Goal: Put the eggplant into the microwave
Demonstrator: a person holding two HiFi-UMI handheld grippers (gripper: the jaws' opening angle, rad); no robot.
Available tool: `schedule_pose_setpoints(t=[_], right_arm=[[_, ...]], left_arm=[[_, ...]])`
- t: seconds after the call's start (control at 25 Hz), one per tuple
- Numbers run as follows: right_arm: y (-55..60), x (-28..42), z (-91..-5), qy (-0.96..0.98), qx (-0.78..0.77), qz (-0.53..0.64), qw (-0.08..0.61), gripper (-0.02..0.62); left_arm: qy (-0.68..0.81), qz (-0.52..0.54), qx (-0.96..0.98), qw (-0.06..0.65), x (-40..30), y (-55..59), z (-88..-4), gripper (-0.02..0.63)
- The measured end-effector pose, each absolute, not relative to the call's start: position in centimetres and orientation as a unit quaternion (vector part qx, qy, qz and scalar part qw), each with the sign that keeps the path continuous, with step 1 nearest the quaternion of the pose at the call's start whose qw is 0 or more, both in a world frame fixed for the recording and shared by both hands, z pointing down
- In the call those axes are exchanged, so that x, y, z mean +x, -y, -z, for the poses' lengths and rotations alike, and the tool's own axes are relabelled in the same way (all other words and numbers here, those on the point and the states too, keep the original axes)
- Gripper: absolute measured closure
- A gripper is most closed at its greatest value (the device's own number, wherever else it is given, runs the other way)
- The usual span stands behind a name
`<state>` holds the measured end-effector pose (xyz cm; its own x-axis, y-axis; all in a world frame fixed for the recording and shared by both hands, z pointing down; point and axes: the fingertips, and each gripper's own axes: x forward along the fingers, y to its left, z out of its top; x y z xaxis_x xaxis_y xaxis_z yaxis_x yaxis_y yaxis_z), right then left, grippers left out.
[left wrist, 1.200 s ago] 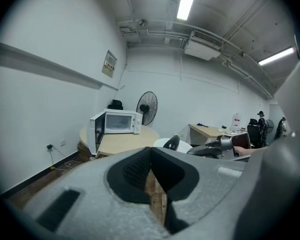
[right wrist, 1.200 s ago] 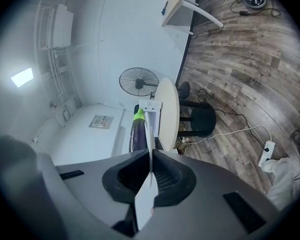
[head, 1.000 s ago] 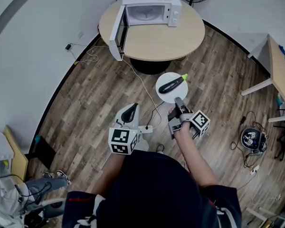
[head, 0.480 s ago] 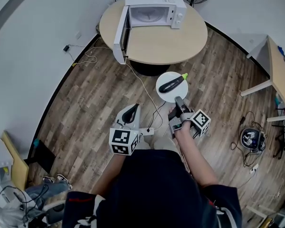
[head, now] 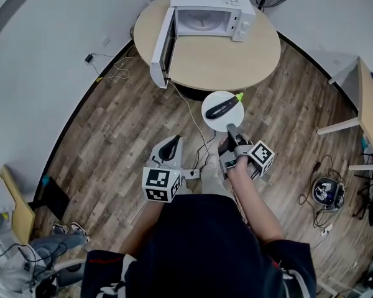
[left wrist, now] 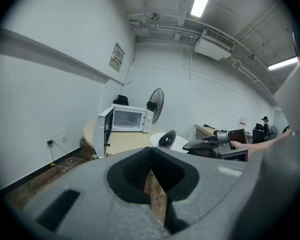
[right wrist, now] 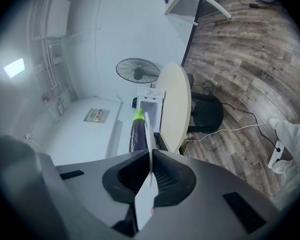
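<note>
**Head view.** No brand or lettering can be read. The grippers' cubes carry only black-and-white square markers. A round pale desk (head: pixel 236 61) stands on a wood-plank floor (head: pixel 112 135) against a curved white wall. On it sits a white microwave (head: pixel 208 12) with its door swung open. The right gripper (head: pixel 230 128) pinches the rim of a white plate (head: pixel 212 121). The eggplant (head: pixel 222 107) lies on that plate, short of the desk. The left gripper (head: pixel 172 141) hangs beside it, carrying nothing. A cable (head: pixel 188 113) trails across the floor.

**Left gripper view.** Its jaws meet at the tip with nothing between them (left wrist: pixel 150 151). This view alone shows a small wall notice (left wrist: pixel 117 57), its print too small to read, ceiling strip lights (left wrist: pixel 200 1) and exposed pipes. The microwave (left wrist: pixel 127 119) and a standing fan (left wrist: pixel 156 101) lie ahead, and the eggplant (left wrist: pixel 167 139) sits to the right.

**Right gripper view.** The picture is rolled sideways. The jaws (right wrist: pixel 151 156) stand narrow, clamped on the plate (right wrist: pixel 148 131), which is seen edge-on. The eggplant (right wrist: pixel 137 134) rests against its face, green stem pointing toward the microwave (right wrist: pixel 151 106).
</note>
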<state>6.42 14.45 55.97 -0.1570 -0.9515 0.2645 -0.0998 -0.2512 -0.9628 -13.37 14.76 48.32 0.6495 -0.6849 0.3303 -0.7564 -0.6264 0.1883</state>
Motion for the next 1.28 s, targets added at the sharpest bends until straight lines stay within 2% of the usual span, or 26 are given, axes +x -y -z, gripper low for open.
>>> schedule_pose_setpoints(t=[0.76,1.28], right_arm=[[-2.4,17.2,-56.0,-0.521,-0.495,0.601,0.349,0.574],[3.5,19.2,-55.9,-0.533,-0.471,0.616,0.339,0.574]], left_arm=[[0.427,-0.110,0.886,0.145,-0.1,-3.9,-47.5,0.589],[0.461,-0.107,0.870,0.138,1.6,1.3,-46.9,0.589]])
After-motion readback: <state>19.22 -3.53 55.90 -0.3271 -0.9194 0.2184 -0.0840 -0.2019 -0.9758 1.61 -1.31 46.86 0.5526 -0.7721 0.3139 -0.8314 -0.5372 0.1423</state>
